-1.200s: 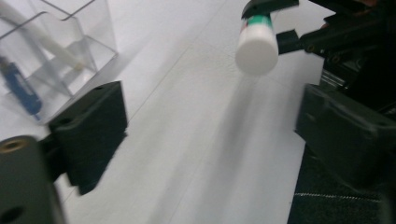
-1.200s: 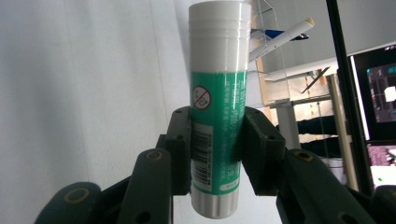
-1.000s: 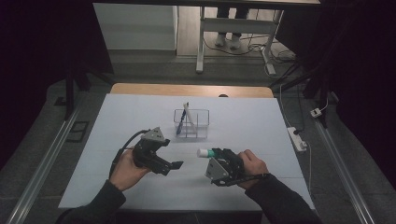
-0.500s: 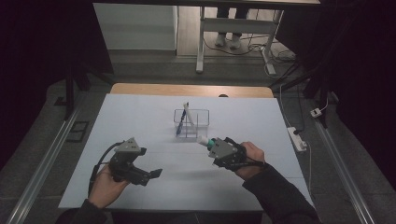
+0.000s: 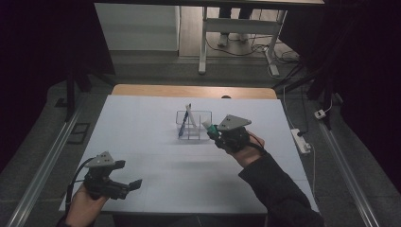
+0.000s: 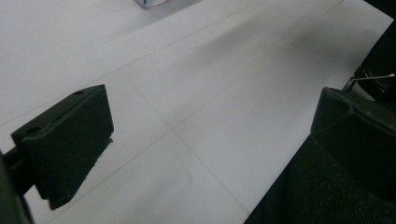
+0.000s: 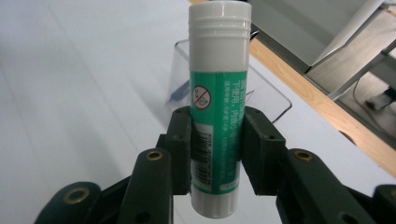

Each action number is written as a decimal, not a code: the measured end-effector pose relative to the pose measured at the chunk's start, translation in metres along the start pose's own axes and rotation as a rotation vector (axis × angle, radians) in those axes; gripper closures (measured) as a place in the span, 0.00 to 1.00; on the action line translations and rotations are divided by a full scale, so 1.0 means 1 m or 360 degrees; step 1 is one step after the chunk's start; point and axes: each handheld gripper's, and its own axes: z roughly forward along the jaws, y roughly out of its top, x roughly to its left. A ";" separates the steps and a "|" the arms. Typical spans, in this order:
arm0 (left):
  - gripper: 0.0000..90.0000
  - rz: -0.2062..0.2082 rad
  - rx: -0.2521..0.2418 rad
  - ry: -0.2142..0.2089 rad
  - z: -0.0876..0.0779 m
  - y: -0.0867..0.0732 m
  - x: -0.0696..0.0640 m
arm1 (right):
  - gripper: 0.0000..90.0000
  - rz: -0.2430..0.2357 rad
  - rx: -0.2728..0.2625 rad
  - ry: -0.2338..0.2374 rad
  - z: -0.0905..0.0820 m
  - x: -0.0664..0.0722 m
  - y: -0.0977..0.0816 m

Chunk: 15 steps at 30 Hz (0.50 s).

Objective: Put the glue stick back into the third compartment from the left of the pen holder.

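Glue stick point(image 7: 218, 107) clamped upright between right gripper point(image 7: 218, 151) fingers point(image 7: 181, 149) — seemingly mid-body.

occluded: glue stick point(image 7: 217, 112) middle, by pads | cropped: clear holder point(image 6: 148, 3)

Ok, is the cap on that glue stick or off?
On. In the right gripper view the white ribbed cap sits closed on the green glue stick, clamped in the right gripper.

Dim room with dark surround, white table point(image 5: 156, 118) the one bright area, soft grey shadow smear on it in the left gripper view, near jaws there blurred, glue stick point(image 7: 217, 107) sharp, background behind it soft, no glare.
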 end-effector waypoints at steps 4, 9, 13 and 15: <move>0.00 -0.0008 0.0013 0.0038 -0.009 -0.012 0.002 | 0.74 0.0112 -0.0041 -0.0006 0.014 -0.011 0.005; 0.00 -0.0042 0.0025 0.0074 -0.018 -0.026 0.005 | 0.74 0.0246 -0.0102 -0.0020 0.034 -0.022 0.009; 0.00 -0.0060 -0.0006 0.0101 -0.025 -0.030 0.006 | 0.74 0.0336 -0.0136 -0.0031 0.050 -0.030 0.011; 0.00 -0.0073 -0.0017 0.0108 -0.028 -0.032 0.007 | 0.74 0.0367 -0.0137 -0.0049 0.057 -0.034 0.010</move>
